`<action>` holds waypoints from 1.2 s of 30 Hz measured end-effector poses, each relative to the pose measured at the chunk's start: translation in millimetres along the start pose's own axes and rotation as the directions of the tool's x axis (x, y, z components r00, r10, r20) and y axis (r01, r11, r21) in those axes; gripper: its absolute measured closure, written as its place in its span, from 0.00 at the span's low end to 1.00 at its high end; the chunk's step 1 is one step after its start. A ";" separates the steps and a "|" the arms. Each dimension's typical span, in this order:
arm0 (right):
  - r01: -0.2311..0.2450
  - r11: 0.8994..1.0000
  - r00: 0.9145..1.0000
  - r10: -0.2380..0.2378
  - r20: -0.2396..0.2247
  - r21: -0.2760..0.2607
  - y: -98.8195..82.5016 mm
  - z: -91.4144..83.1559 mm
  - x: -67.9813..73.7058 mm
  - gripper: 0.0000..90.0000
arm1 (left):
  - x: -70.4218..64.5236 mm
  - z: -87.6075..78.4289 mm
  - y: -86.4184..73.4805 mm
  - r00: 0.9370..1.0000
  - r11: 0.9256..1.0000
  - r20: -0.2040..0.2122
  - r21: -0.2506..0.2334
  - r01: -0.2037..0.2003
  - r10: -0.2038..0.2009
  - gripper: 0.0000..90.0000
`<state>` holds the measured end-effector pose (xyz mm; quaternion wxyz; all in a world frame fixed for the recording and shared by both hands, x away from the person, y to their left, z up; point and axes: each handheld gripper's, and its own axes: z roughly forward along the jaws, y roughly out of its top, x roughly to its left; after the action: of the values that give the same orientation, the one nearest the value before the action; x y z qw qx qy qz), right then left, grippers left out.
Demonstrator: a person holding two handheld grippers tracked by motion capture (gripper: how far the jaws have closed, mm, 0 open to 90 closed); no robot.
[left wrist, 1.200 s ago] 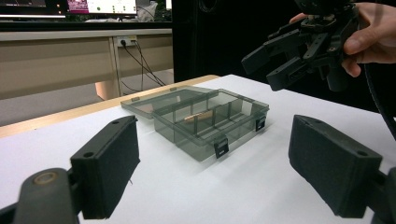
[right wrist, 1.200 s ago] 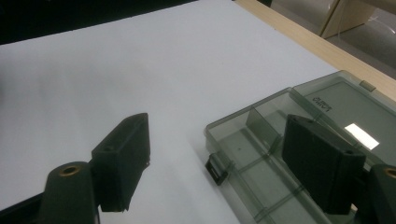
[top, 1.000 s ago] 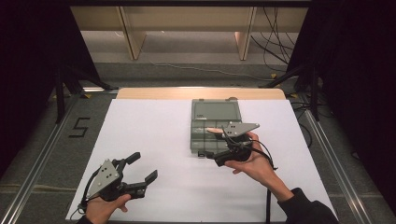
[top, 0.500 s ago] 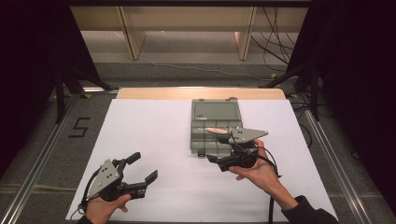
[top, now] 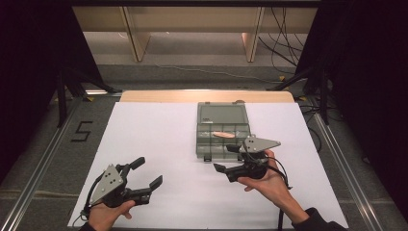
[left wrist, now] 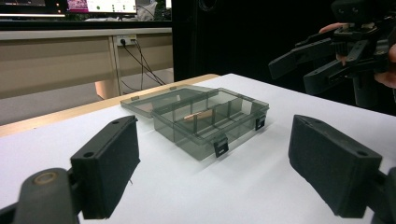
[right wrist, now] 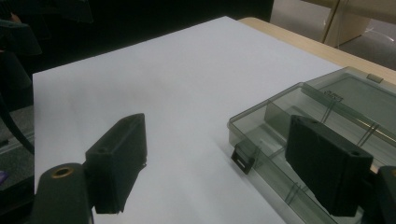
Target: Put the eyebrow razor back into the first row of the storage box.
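A smoky see-through compartment box [top: 221, 131] [left wrist: 205, 116] [right wrist: 322, 126] lies open on the white table sheet [top: 163, 144], its lid folded back flat. A small pinkish-tan piece [top: 223, 134] [left wrist: 196, 115] lies in one compartment. My right gripper [top: 227, 159] hovers at the box's near right corner, open and holding nothing; in the right gripper view its right jaw hangs over the box's front compartments. My left gripper [top: 146, 173] is held low at the table's near left, open and holding nothing, well apart from the box. The right gripper [left wrist: 299, 63] also shows far off in the left gripper view.
Two black latches [left wrist: 220, 148] hang at the box's front wall. The wooden table edge [top: 207, 96] runs behind the sheet. Cables [top: 284, 33] and table legs stand on the floor beyond. A "5" mark [top: 81, 131] is taped left of the table.
My right gripper has drawn back toward the near edge, from over the box's right half to its near right corner. The left gripper has stayed put.
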<state>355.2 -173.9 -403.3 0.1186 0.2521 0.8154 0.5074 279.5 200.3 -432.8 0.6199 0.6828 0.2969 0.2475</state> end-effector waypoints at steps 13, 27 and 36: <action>-0.021 1.000 1.000 0.021 0.018 -0.016 -10.0 -7.2 2.4 0.23 | 0.0 0.1 -0.1 1.000 1.000 0.000 0.001 0.000 0.000 0.18; -0.048 0.998 0.998 0.049 0.030 -0.041 -20.4 -14.3 7.4 0.22 | 0.0 0.0 0.0 1.000 1.000 0.000 0.001 0.000 0.000 0.18; -0.072 0.996 0.997 0.073 0.026 -0.045 -28.3 -20.0 10.5 0.20 | 0.0 -0.2 0.0 1.000 1.000 0.000 0.001 -0.001 0.001 0.18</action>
<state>329.2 -193.8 -418.6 0.1168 0.2858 0.7927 0.5256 279.3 200.5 -432.8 0.6195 0.6831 0.2970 0.2477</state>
